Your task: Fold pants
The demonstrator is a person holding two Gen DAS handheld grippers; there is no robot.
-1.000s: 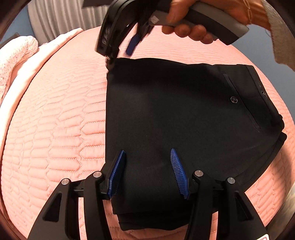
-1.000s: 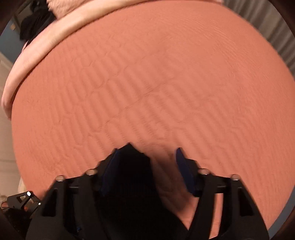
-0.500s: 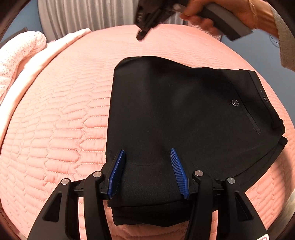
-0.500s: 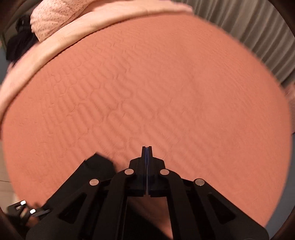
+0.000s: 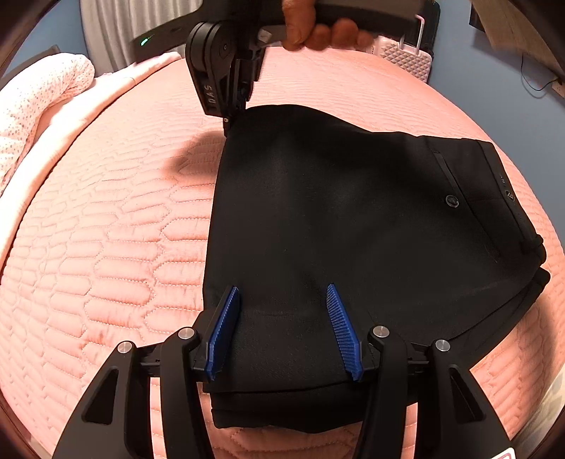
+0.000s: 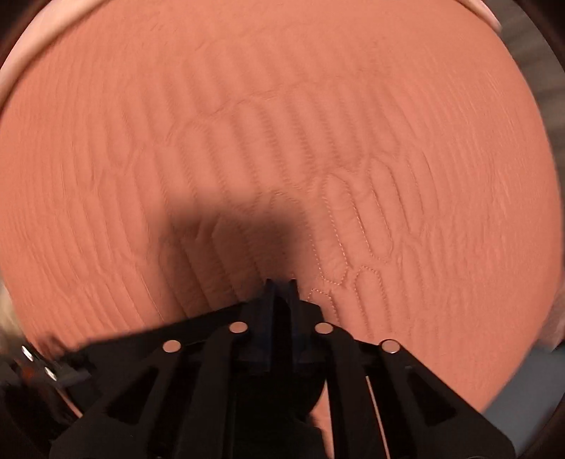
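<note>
The jaws of the left gripper (image 5: 282, 328) stood wide apart in the left wrist view, its two blue ribbed pads (image 5: 222, 335) set over the near part of the folded black pants (image 5: 335, 229) with nothing pinched between them. The pants lay flat in several stacked layers on the pink quilted bedspread (image 5: 106, 264), waistband to the right, where a pocket button (image 5: 452, 201) showed. At the far left corner of the pants the right gripper (image 5: 231, 109) came down from above, held by a hand (image 5: 317, 31); its tips were at the cloth's corner, though whether they touched it could not be told from here. A shadow fell on the quilt just left of that corner. A pale speckled blanket (image 5: 39, 102) lay bunched at the far left, and a white patterned case (image 5: 406, 60) stood beyond the bed on the far right.

In the right wrist view, blurred by motion, the jaws of the right gripper (image 6: 280, 286) were drawn nearly together, leaving only a thin dark slot between them; whether any cloth was caught there could not be told. Ahead of them spread the bedspread (image 6: 317, 123), with a dark shadow just beyond the tips. Dark material, likely the pants (image 6: 282, 399), showed low between the gripper's arms.
</note>
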